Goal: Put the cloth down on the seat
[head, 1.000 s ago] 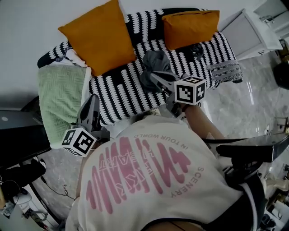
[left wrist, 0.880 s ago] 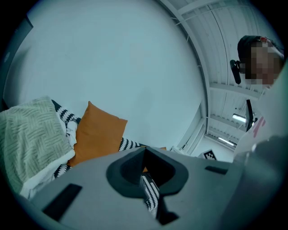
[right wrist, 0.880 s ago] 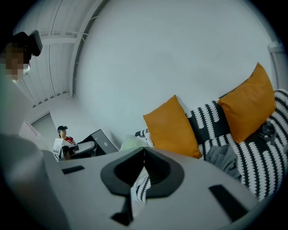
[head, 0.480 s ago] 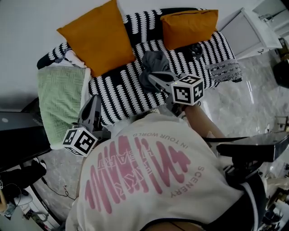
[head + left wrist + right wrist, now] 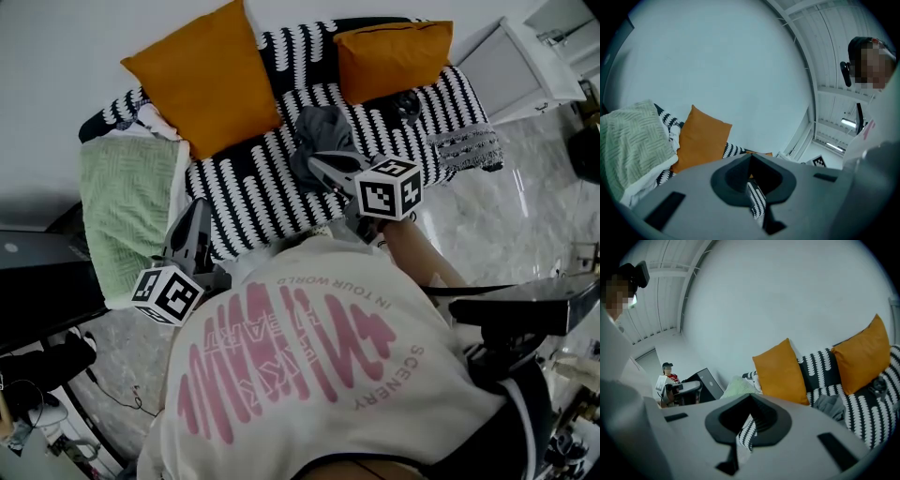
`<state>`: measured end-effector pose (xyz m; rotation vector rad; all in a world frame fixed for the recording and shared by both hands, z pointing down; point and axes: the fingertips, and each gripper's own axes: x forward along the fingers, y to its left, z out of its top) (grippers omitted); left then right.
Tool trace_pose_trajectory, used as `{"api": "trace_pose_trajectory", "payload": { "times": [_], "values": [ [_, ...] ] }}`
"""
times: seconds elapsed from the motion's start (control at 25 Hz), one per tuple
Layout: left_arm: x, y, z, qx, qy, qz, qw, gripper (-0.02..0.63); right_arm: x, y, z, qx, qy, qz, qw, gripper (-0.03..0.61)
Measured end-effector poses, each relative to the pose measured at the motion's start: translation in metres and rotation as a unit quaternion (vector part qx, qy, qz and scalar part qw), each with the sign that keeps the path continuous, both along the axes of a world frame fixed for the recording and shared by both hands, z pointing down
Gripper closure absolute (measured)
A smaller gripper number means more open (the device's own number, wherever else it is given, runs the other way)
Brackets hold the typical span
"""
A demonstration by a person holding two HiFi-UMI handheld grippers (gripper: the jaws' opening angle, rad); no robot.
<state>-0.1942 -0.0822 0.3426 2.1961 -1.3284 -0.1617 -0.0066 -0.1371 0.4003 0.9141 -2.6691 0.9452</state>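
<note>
The grey cloth lies crumpled on the black-and-white patterned sofa seat, between the two orange cushions. My right gripper hovers at the cloth's near edge, jaws together and empty. In the right gripper view the cloth lies off to the right, apart from the right gripper. My left gripper is held at the seat's front left edge, beside the green blanket. Its jaws look closed with nothing between them in the left gripper view, where the left gripper points toward the wall.
A large orange cushion and a smaller one lean on the sofa back. A folded green blanket covers the left armrest. A white cabinet stands at the right. A person sits at a desk far off.
</note>
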Motion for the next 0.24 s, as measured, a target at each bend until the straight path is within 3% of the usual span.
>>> {"api": "trace_pose_trajectory", "payload": {
  "times": [0.24],
  "values": [
    [-0.0024, 0.0023, 0.0013, -0.001, 0.001, -0.003, 1.0, 0.604, 0.0001, 0.0011, -0.0003, 0.0, -0.001, 0.001, 1.0, 0.568]
  ]
}}
